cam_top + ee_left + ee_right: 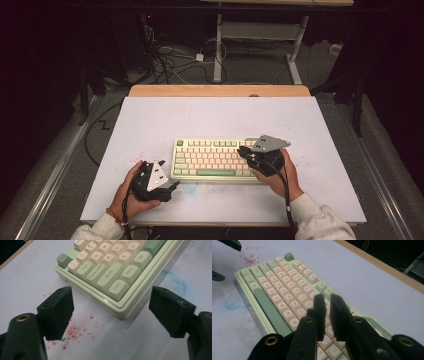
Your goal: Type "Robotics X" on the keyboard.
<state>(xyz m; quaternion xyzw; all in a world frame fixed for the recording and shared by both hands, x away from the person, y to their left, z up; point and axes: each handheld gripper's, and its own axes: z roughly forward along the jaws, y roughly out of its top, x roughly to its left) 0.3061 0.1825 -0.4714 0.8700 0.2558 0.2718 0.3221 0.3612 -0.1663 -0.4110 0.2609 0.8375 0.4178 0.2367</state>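
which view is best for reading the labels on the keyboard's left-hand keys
The left gripper view: the keyboard sits close, so Tab, Caps Lock, Shift, Ctrl and Win read clearly. The high view shows the whole keyboard but small, labels unreadable. The right gripper view shows its rows at a slant, legends blurred.
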